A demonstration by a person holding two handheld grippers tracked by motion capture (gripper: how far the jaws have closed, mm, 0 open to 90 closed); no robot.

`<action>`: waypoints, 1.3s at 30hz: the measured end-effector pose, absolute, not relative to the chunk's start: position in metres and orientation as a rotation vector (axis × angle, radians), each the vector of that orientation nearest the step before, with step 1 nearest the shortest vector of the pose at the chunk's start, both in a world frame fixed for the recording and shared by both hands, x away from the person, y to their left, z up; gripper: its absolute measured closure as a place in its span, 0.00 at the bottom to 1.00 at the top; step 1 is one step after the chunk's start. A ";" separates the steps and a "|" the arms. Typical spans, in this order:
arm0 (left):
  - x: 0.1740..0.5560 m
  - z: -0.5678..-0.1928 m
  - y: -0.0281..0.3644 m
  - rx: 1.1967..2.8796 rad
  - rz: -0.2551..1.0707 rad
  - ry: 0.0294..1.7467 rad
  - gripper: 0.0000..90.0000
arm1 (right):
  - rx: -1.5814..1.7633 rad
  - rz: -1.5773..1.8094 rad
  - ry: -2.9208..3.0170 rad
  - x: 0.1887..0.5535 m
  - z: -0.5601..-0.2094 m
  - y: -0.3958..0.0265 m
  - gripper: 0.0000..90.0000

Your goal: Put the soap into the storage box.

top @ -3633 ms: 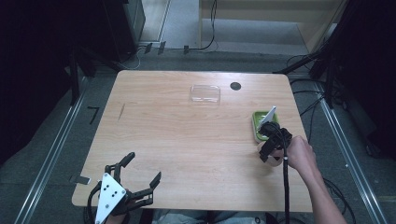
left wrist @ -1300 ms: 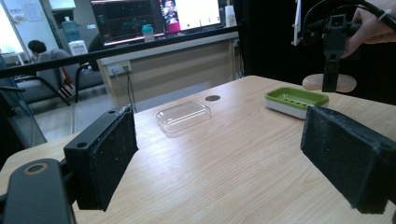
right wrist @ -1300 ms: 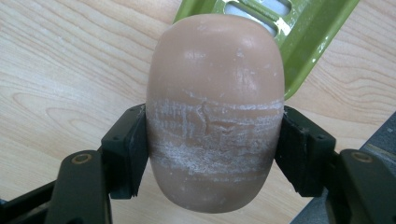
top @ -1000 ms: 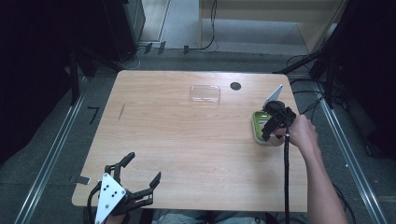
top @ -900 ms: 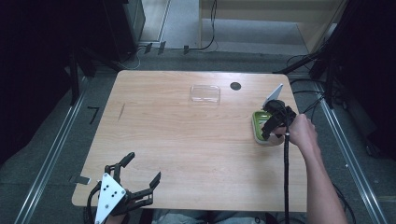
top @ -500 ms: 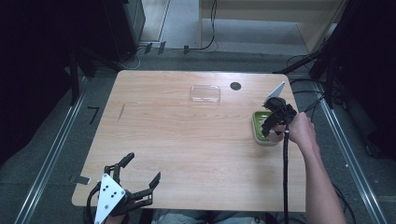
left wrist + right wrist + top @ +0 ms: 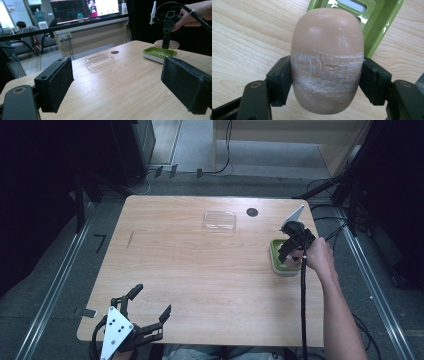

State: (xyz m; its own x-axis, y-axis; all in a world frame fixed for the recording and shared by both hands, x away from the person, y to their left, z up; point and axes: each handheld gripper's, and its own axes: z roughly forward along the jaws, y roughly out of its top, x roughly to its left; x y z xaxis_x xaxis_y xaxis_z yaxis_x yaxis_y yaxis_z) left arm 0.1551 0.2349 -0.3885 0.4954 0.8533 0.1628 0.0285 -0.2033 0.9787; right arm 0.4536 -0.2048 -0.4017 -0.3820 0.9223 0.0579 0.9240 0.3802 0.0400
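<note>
1. Left gripper (image 7: 145,320), at the near left table (image 7: 200,270) edge, idles with jaws spread wide and empty, well apart from the action.
2. Clear lid (image 7: 220,220) lies far, centre.
3. Soap dish (image 7: 283,262) sits at the right edge; the right gripper (image 7: 289,251) hangs over it, clamping a tan soap bar (image 7: 327,60) across its short axis, its long axis pointing forward along the jaws. In the right gripper view the dish lies just ahead, so the bar likely goes down there.

A smooth tan soap bar (image 7: 327,60), scuffed chalky white across its middle, is sitting between matt black gripper pads (image 7: 280,82). A glossy green plastic soap dish (image 7: 372,22) and a clear plastic lid (image 7: 99,61) are resting on a pale, satin wood-grain table (image 7: 200,270).
</note>
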 end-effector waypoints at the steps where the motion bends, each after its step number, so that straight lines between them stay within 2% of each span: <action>1: 0.155 -0.389 0.235 1.605 0.907 0.776 0.13 | -1.732 -0.102 -2.588 0.454 -0.402 -0.205 0.37; 39: 0.155 -0.389 0.234 1.605 0.908 0.772 0.13 | -1.902 -0.172 -2.463 0.473 -0.431 -0.212 0.37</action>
State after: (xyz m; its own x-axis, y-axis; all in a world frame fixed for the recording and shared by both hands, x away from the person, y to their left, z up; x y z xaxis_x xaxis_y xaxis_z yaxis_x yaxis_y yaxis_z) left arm 0.1552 0.2345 -0.3886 0.4971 0.8520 0.1644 0.0260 -0.2040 0.9786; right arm 0.4731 -0.2124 -0.4306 -0.2551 0.9630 0.0867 0.9657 0.2493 0.0721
